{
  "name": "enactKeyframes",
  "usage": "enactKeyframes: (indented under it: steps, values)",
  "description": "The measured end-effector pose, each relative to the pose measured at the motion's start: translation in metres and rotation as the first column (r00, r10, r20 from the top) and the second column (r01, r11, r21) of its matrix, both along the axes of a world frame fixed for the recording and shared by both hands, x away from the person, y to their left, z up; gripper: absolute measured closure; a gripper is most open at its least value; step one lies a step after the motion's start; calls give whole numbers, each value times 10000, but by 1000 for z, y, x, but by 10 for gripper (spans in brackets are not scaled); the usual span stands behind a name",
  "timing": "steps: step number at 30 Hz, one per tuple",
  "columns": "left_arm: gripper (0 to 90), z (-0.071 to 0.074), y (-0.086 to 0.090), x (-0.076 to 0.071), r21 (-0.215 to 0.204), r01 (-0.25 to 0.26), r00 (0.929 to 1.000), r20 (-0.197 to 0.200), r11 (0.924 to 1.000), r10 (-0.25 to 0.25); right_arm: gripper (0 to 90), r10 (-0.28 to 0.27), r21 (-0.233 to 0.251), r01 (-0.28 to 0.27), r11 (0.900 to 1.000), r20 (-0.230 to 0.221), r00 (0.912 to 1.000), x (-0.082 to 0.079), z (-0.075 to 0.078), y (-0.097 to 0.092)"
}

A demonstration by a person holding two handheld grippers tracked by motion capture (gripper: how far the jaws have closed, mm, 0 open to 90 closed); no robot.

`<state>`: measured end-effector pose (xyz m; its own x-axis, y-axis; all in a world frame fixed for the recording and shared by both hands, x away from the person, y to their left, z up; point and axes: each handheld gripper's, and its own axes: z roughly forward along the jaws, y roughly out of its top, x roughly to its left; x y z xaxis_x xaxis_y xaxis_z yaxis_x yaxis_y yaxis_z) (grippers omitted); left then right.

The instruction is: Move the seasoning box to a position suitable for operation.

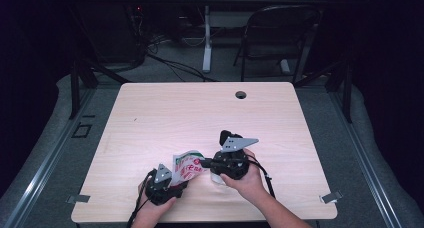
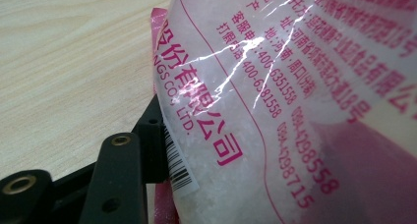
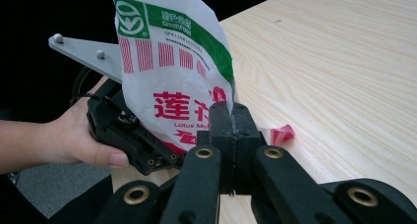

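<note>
Lying near the front edge of the light wooden surface (image 1: 165, 113), a little left of its middle, a plastic food bag (image 1: 188, 166) printed in white, red and green is seen between the two grippers in the high view. The right gripper (image 3: 231, 123) is shown in its own view with its fingers pressed together on a fold of the bag's edge, the thin plastic being pinched between the pads while the rest of the bag rises above them with its green band uppermost. In the high view the right gripper (image 1: 206, 163) is held by the person's right hand (image 1: 245, 180), its grey three-cornered plate pointing toward the right edge of the surface.

The left gripper (image 1: 176, 187) is held by the left hand (image 1: 152, 208) just at the front edge, at the bag's nearer end. In the left gripper view the bag (image 2: 275, 106) is seen very close, with pink print, a barcode and white grains inside. One black finger (image 2: 150, 135) is seen lying against the bag's side beside the barcode; the other finger is hidden behind the bag. The fingers stand partly apart with the bag between them, and whether both pads press on it cannot be told. A pink scrap of the bag's corner (image 3: 282, 134) rests on the surface just beside the right gripper's fingers.
</note>
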<state>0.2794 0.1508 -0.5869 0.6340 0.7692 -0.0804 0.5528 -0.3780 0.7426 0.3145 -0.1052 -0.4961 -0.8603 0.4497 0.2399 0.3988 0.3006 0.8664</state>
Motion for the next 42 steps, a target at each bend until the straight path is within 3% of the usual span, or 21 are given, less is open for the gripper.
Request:
enactKeyframes:
  steps: [22, 42]
  values:
    - [547, 5, -2, 0, 180, -78, 9995, 305, 9998, 73, 900, -130, 125, 130, 9998, -2, 9999, 2, 1, -4]
    - [559, 13, -2, 0, 847, -325, 9927, 1185, 9959, 224, 900, -146, 260, 145, 9996, 26, 9999, 1, 3, -6]
